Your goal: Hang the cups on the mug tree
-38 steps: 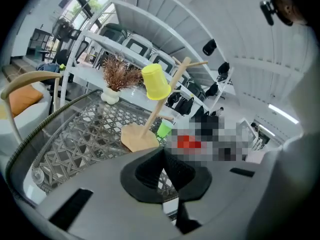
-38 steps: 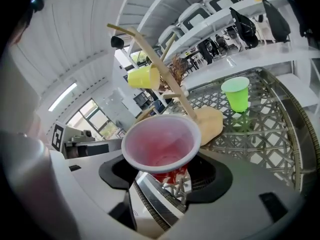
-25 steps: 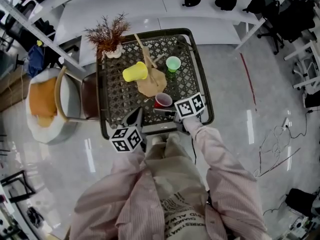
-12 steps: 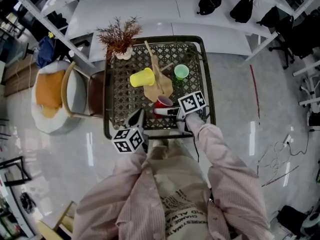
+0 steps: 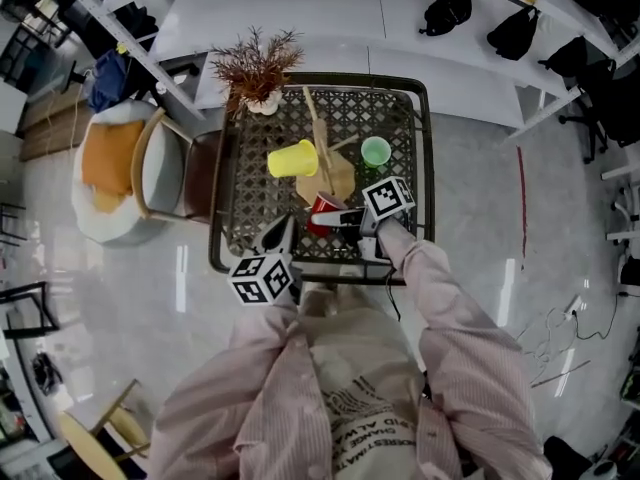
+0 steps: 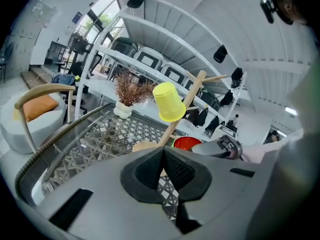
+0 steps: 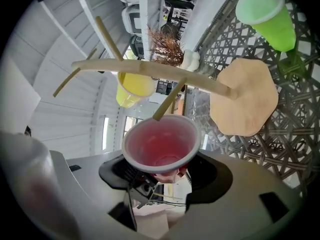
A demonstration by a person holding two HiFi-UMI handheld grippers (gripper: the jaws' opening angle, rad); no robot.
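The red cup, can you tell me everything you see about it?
The red cup is small, plastic-looking and empty, red with a pale rim. The right gripper grips its bottom end, holding it tipped sideways above the mesh table, mouth toward the wooden mug tree. One peg tip sits at its rim; I cannot tell if they touch.

Steep overhead head view; 2 close gripper views; shared mug tree [image 5: 335, 180]

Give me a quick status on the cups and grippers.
Left gripper shut, empty. Right gripper shut on red cup, near mug tree. Yellow cup hung; green cup on table. Nothing in the way.
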